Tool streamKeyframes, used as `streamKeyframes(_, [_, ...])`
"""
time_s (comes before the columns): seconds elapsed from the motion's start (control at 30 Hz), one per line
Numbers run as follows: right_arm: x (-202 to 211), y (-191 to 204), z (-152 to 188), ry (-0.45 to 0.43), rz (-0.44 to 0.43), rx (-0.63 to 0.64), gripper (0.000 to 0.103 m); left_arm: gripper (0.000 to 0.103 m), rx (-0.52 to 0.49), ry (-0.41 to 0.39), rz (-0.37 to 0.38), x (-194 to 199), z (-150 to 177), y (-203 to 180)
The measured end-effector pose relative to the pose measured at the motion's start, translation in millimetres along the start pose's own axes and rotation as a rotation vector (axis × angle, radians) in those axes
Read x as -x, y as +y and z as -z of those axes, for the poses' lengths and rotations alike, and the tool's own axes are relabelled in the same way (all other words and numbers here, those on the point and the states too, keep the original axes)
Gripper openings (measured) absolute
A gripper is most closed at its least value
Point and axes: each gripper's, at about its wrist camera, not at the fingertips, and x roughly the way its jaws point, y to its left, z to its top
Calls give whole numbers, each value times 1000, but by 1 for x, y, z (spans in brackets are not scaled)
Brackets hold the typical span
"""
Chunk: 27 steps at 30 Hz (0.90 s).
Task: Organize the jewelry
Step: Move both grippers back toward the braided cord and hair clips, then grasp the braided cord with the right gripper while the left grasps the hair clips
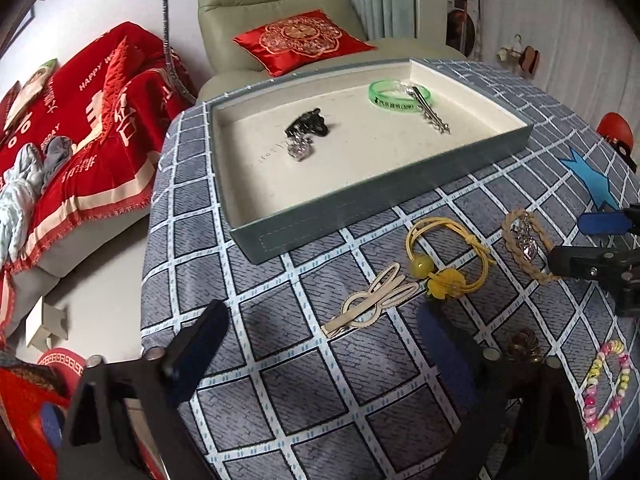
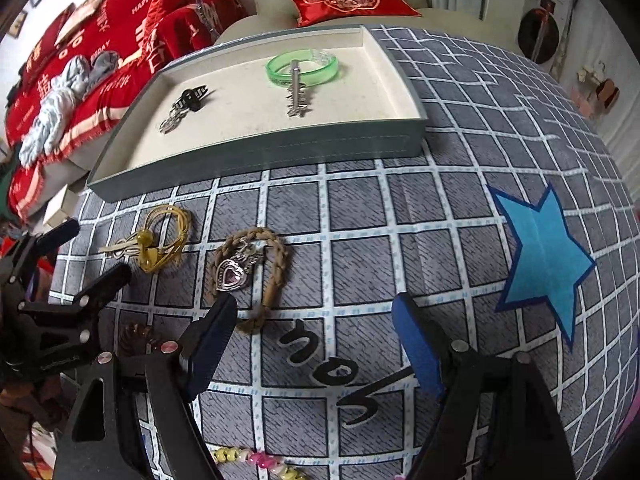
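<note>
Left wrist view: left tongs [image 1: 320, 344] open, nothing between them, hovering over the beige hair clip [image 1: 370, 306], whose long axis runs from lower left to upper right of the frame. Just right of it the yellow hair tie [image 1: 450, 258], then the braided bracelet [image 1: 526, 244] with a silver charm. Right tongs [image 1: 592, 244] enter at the right edge, spread apart, beside the braid. Bead bracelet [image 1: 606, 386] at lower right. Counter [image 1: 280, 380] wears a grey grid cloth; armchair [image 1: 272, 4] with red cushion [image 1: 304, 40] behind.
Tray [image 1: 360, 200], cream-lined, holds a green bangle [image 1: 402, 96], a silver hairpin [image 1: 430, 114] and a black clip [image 1: 306, 126] with a pendant.

Right wrist view: right tongs [image 2: 316, 344] open and empty, just below the braided bracelet [image 2: 256, 272], its heart charm at left. Blue star [image 2: 544, 256] at right. Tray [image 2: 260, 148] in the upper half, same contents
</note>
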Motion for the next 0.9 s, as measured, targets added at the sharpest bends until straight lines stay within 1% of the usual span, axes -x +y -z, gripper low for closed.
streamKeyframes(0.1, [-1,10,0,0,11,33,79,103,2,0,20,-1,-2,1])
streamKeyframes(0.2, [-2,17,0,-7,19,58,73,95,-4,2,47,-1,-3,1])
streamKeyframes(0.23, [-2,19,-1,-9,18,64,68,93,-6,3,59,-1,-4,0])
streamKeyframes(0.27, [-2,20,-2,-9,13,65,62,87,-6,5,73,-1,-5,0])
streamKeyframes(0.3, [-2,21,-2,-9,9,66,59,82,-4,10,91,-1,-5,0])
streamKeyframes(0.33, [-2,22,-2,-7,16,69,49,80,-4,14,106,0,-6,0])
streamKeyframes(0.37, [-2,24,-2,-7,37,80,45,77,-7,16,115,0,-6,0])
streamKeyframes(0.47, [-2,25,0,-6,53,95,45,77,-4,22,142,0,-5,-1])
streamKeyframes(0.5, [-2,26,0,-3,59,98,45,75,0,25,152,-1,-6,-2])
streamKeyframes(0.57, [-2,29,-1,0,68,111,44,67,-1,26,175,0,-6,-3])
streamKeyframes(0.6, [-3,31,-1,-1,69,119,42,59,-15,25,174,1,-6,-6])
streamKeyframes(0.63, [-2,32,-1,-2,66,126,38,53,-31,24,182,2,-6,-10])
streamKeyframes(0.67, [-2,33,0,-2,58,130,31,38,-42,26,189,4,-6,-12])
streamKeyframes(0.7, [-2,34,0,-2,53,135,25,34,-52,30,189,5,-6,-15])
streamKeyframes(0.73, [-1,35,0,-3,51,139,9,33,-56,32,185,6,-6,-16])
streamKeyframes(0.77, [-1,36,1,-3,51,137,6,33,-53,31,185,6,-6,-16])
streamKeyframes(0.83, [1,34,2,-13,47,124,6,33,-24,31,190,7,-4,-14])
streamKeyframes(0.9, [4,29,4,-25,15,99,6,32,1,27,190,10,-1,-11])
